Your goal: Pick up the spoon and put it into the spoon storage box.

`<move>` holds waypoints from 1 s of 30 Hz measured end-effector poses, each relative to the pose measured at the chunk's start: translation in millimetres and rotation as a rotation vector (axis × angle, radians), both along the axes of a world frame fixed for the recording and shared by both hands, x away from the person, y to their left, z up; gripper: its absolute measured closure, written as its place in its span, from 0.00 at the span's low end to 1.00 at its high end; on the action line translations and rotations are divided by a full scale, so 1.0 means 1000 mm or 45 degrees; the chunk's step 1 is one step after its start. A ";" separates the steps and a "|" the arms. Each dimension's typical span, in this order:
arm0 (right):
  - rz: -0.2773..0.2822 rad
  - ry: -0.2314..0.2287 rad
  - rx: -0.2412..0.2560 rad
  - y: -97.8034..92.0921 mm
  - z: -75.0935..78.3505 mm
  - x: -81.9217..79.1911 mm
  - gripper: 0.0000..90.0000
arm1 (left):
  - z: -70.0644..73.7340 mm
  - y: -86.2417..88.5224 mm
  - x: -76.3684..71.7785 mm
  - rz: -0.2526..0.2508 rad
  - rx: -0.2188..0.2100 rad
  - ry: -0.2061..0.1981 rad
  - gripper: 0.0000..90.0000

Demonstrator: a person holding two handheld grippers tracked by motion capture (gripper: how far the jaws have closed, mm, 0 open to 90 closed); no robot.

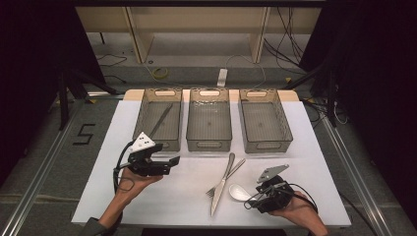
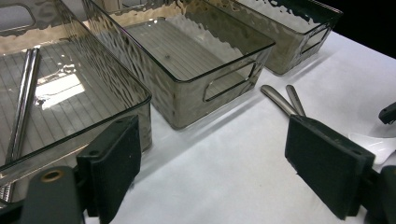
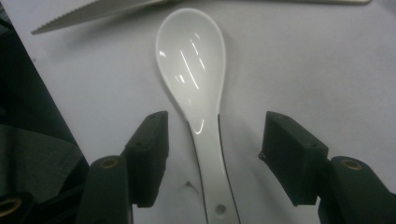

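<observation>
Currently right gripper [image 3: 212, 156] fingers straddle the glossy white ceramic spoon [image 3: 196, 79] handle, open; likely next: close; left gripper [image 2: 233, 172], at 9 o'clock, open.

A white tabletop [image 1: 162, 196] carries three smoky translucent bins side by side along its far edge: the left bin [image 1: 158, 118] holds a long thin metal piece [image 1: 161, 120] lying aslant, while the middle bin [image 1: 209, 118] and the right bin [image 1: 265, 119] look bare inside. Nearer the front lie a knife [image 1: 221, 186] and a fork [image 1: 225, 178], crossed and touching, with a white ceramic spoon [image 1: 239, 192] just to their right. Beyond the tabletop, cables [image 1: 287, 34] trail over the grey floor [image 1: 44, 147] beneath a pale wooden shelf unit [image 1: 196, 22].
</observation>
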State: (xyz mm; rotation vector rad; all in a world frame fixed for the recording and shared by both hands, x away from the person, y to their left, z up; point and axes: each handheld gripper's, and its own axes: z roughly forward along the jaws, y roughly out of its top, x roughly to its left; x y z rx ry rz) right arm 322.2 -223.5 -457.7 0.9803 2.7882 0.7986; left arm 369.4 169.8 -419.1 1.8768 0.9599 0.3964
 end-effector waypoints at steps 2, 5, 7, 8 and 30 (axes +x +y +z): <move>-0.001 -0.003 -0.020 0.001 -0.002 0.000 0.50 | 0.000 0.000 0.000 0.001 -0.001 -0.001 0.20; 0.005 0.006 -0.039 0.001 -0.003 0.000 0.54 | 0.000 0.000 0.000 -0.001 0.002 0.000 0.20; 0.014 0.012 -0.056 0.002 -0.005 -0.001 0.57 | 0.000 0.000 0.000 0.002 -0.003 -0.001 0.20; 0.018 0.013 -0.067 0.003 -0.005 -0.001 0.59 | 0.000 0.000 0.000 0.002 -0.004 -0.001 0.20; 0.090 -0.004 -0.186 0.013 -0.006 0.001 0.81 | -0.001 -0.002 0.000 -0.004 0.018 -0.005 0.20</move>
